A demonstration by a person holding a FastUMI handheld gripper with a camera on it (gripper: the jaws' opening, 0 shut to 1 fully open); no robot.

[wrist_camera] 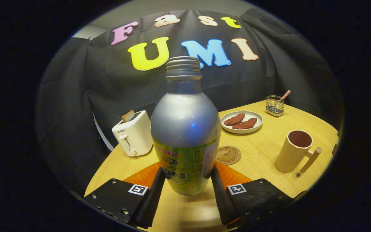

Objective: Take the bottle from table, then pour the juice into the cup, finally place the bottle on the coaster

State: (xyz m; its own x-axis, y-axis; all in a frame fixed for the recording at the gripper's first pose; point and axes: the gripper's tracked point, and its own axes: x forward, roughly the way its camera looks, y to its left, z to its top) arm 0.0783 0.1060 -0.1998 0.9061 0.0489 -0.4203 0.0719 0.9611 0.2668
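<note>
One step of three looks close to done, by my reckoning: my gripper has its two fingers set against the lower sides of the bottle, one on each flank, so I take it as clamped. The bottle stands upright between them with its cap off and the threaded neck bare. I cannot tell whether its base is resting on the table or just clear of it.

Taking the bottle as my landmark: the coaster lies just beside it on the right, flat and bare. The cup stands well to the right of it, upright, mouth open, handle turned away from the bottle; whether anything is in it I cannot say. So pouring is left, and then setting the bottle down on the coaster.
</note>
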